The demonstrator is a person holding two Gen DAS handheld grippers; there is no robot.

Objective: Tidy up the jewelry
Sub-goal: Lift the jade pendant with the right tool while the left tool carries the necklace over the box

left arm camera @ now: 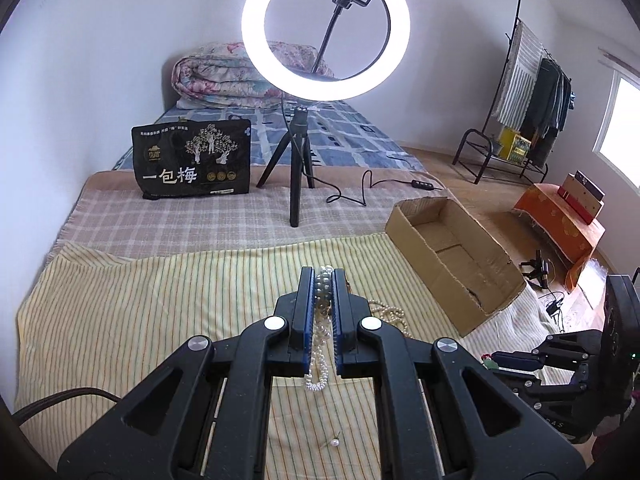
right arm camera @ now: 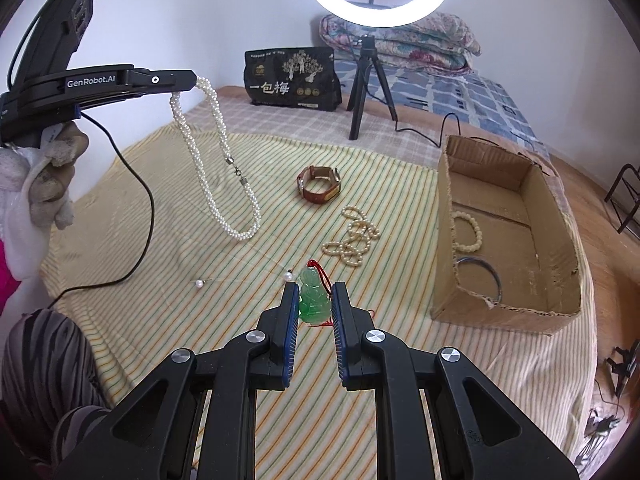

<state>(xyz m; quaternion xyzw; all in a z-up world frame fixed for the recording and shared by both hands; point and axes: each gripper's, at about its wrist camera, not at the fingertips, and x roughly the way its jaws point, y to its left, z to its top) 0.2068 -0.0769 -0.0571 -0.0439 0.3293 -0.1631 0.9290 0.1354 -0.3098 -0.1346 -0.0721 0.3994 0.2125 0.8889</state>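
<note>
My left gripper (left arm camera: 323, 276) is shut on a white pearl necklace (left arm camera: 322, 336) and holds it in the air; in the right wrist view the necklace (right arm camera: 216, 168) hangs from the left gripper (right arm camera: 194, 80) over the striped cloth. My right gripper (right arm camera: 315, 294) is open, its fingers either side of a green jade pendant (right arm camera: 314, 298) with a red cord lying on the cloth. A brown watch (right arm camera: 319, 185) and a cream bead strand (right arm camera: 354, 238) lie further out. The cardboard box (right arm camera: 556, 264) at the right holds a bead bracelet (right arm camera: 468, 232) and a metal bangle (right arm camera: 480, 276).
Two loose pearls (right arm camera: 287, 276) (right arm camera: 199, 284) lie on the cloth left of the pendant. A ring light on a tripod (right arm camera: 364, 80) and a black snack bag (right arm camera: 292, 78) stand at the back, with its cable (right arm camera: 420, 130) trailing toward the box.
</note>
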